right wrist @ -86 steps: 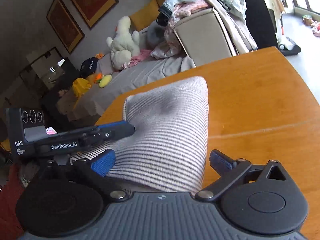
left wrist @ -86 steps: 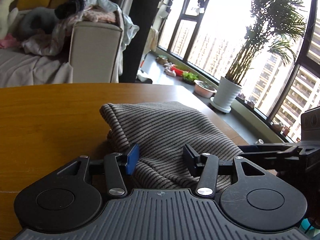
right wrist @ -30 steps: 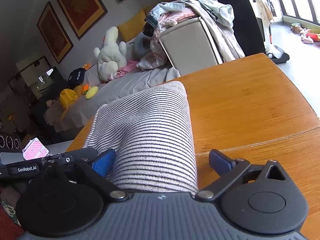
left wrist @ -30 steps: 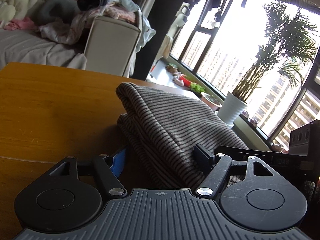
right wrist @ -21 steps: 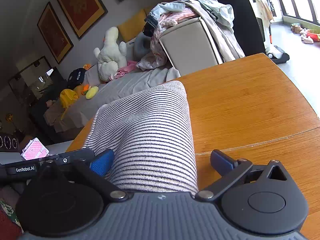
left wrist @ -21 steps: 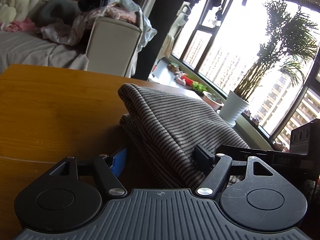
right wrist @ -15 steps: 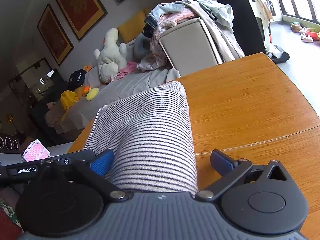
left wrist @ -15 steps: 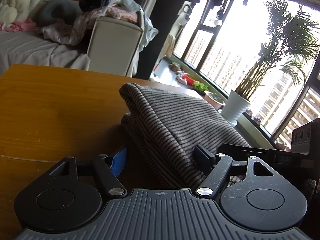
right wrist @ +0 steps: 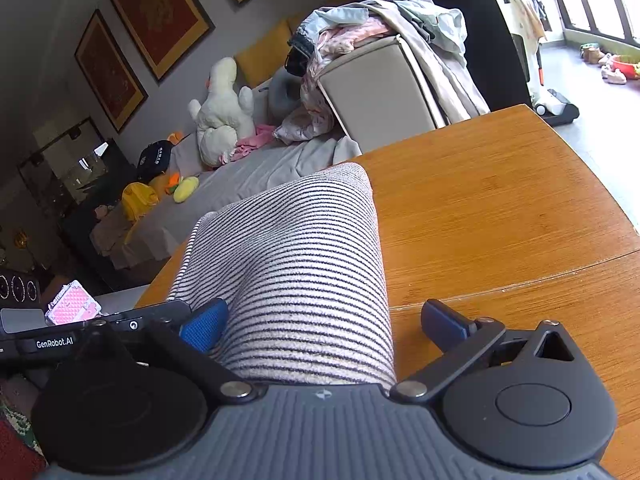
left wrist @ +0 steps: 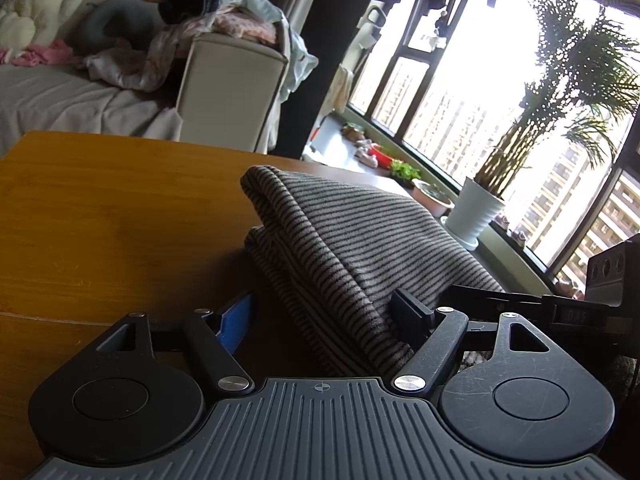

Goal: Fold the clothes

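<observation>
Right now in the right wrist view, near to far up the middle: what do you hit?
striped garment → wooden table → beige sofa arm → heap of clothes

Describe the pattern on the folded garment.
The garment has thin dark stripes on a light ground, clearest in the right wrist view.

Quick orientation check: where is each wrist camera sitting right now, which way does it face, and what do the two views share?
Left wrist: on the left gripper, facing across the table toward the windows; its jaws are open and have just been opening.
Right wrist: on the right gripper, facing the sofa and framed pictures; jaws open.
Shared: the folded striped garment, the table, each other's gripper.
</observation>
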The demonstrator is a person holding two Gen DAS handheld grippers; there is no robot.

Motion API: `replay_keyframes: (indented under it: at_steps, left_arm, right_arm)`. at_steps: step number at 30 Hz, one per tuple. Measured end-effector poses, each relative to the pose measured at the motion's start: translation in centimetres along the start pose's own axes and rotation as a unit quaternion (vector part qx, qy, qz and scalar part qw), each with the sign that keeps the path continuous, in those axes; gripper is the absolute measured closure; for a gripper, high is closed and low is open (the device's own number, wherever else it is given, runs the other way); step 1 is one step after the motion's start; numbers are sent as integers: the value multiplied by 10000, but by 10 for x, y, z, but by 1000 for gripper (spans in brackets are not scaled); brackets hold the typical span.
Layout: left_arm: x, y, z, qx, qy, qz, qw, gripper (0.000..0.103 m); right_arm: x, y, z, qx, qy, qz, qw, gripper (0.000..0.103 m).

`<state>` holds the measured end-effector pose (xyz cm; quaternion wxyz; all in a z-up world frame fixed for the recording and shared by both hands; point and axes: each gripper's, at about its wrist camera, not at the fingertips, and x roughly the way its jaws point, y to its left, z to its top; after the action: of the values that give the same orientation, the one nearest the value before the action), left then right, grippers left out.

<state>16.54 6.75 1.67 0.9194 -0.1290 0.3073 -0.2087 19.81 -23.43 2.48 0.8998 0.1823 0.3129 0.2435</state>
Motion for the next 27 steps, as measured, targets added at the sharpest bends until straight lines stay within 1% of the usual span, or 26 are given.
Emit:
replay_keyframes:
  at_steps: [10, 13, 15, 16, 17, 19, 21, 23, 24, 25, 26, 27]
  left_arm:
    - [0, 1, 2, -40, 43, 51, 10000, 18]
    - [-8, 2, 4, -128, 67, 79, 9999, 19]
    - [-20, 4, 4, -297, 52, -19, 9995, 20]
    - [-23, 7, 3, -451, 106, -127, 9988, 20]
    - [-26, 11, 0, -681, 239, -328, 9969, 19]
    - [-28, 17, -8, -1068, 526, -724, 9902, 18]
    - [-28, 17, -18, -1154, 746, -959, 9859, 17]
    - [-25, 13, -25, -1043, 856, -991, 9859, 15]
    - [-23, 11, -27, -987, 894, -989, 9861, 15]
    - [-21, 9, -29, -940, 928, -991, 9863, 15]
    - [-20, 8, -28, -939, 940, -1008, 9860, 15]
    - [-18, 8, -26, -933, 946, -1022, 9859, 15]
  right_arm:
    - [-1, 1, -1, 6, -3, 2, 10000, 0]
    - [-1, 0, -1, 40, -22, 5, 10000, 0]
    - [-2, 0, -1, 86, -42, -5, 10000, 0]
    - [-4, 1, -3, 101, -39, -34, 9999, 0]
    - [-6, 2, -4, 114, -35, -64, 9999, 0]
    - [-12, 8, -11, 58, 41, -39, 10000, 0]
    - [-19, 17, -19, -92, 142, 20, 9999, 0]
    - [-26, 25, -28, -247, 243, 78, 9994, 1]
    - [-27, 29, -29, -305, 279, 72, 9991, 10]
    - [-29, 30, -28, -254, 302, 89, 9992, 25]
    - [-31, 28, -25, -75, 308, 176, 9993, 33]
    - [-34, 23, -18, 233, 299, 392, 9985, 44]
